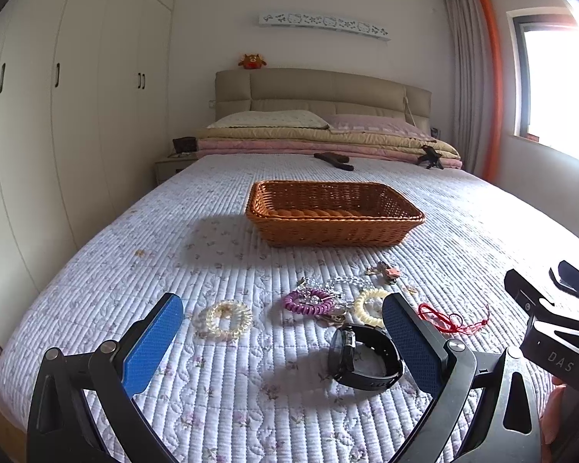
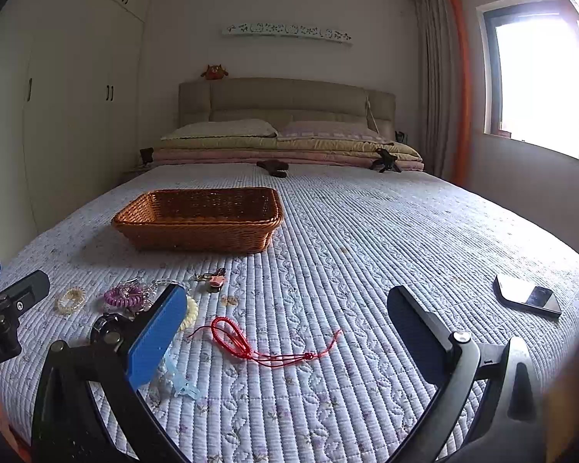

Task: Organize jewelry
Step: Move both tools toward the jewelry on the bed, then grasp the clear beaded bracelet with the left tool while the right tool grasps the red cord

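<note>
Left gripper (image 1: 283, 332): jaws wide apart, empty, lower frame.
Watch (image 1: 363, 359): lower centre-right; close across the strap.
Basket (image 1: 334, 237): centre, beyond the jewelry.
Right gripper (image 2: 287, 328): spread wide, empty.
Red cord (image 2: 251, 343): between its fingers; pinch the loop.

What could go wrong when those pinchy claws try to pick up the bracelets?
1. The purple coil bracelet lies tangled with a clear bead chain; lifting one might drag the other.
2. The thin red cord lies flat on the soft quilt, so the open right gripper could pinch fabric.
</note>
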The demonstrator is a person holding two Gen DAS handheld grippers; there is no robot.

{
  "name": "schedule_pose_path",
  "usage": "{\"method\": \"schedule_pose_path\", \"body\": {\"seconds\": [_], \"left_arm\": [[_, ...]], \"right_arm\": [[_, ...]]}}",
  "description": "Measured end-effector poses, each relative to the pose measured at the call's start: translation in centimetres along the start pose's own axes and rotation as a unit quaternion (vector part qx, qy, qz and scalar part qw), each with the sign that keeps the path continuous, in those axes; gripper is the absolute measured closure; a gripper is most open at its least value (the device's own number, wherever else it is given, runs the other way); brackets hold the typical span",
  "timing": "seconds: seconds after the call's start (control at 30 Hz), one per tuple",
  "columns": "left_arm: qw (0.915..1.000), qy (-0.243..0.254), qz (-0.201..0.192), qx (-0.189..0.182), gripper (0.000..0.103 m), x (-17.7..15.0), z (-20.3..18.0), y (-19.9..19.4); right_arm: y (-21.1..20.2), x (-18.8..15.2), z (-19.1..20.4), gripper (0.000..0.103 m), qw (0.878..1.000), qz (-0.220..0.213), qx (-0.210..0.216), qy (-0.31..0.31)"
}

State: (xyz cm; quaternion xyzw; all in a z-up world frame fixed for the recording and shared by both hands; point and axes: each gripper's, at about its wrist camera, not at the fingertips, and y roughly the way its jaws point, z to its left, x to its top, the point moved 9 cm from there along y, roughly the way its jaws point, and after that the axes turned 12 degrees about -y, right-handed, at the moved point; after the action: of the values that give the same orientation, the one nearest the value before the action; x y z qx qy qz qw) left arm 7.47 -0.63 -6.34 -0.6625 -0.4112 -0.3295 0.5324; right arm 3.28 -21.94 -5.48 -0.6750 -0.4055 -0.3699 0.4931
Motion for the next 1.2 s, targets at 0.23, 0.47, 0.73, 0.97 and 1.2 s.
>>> {"method": "schedule_pose_path", "body": {"seconds": [0.23,0.47,0.73,0.97,1.2], "left_arm": [[1.0,0.0,-0.001,0.002,0.001,0.0,0.1,-0.1],[0.9999,-0.003,-0.003,0.017,0.001,0.1,0.5,0.3],[0.9998,-0.007,0.001,0.016,0.001,0.3,1.3,0.3],[0.9969,0.003,-0.014,0.077,0.0,1.1,3.4,0.4],[0.9971,-0.021,0.064,0.034,0.001,0.5,9.4,1.7]], "right_arm": [[0.0,-0.3,0.6,0.0,1.0,-0.004,0.0,-0.005],[0.0,-0.2,0.8,0.0,1.0,-0.004,0.001,-0.011],[0.0,-0.2,1.3,0.0,1.0,-0.006,-0.003,-0.024],[0.4,-0.3,1.4,0.0,0.999,-0.013,-0.002,-0.032],[1.8,-2.3,1.2,0.0,0.996,0.029,0.073,-0.029]]}}
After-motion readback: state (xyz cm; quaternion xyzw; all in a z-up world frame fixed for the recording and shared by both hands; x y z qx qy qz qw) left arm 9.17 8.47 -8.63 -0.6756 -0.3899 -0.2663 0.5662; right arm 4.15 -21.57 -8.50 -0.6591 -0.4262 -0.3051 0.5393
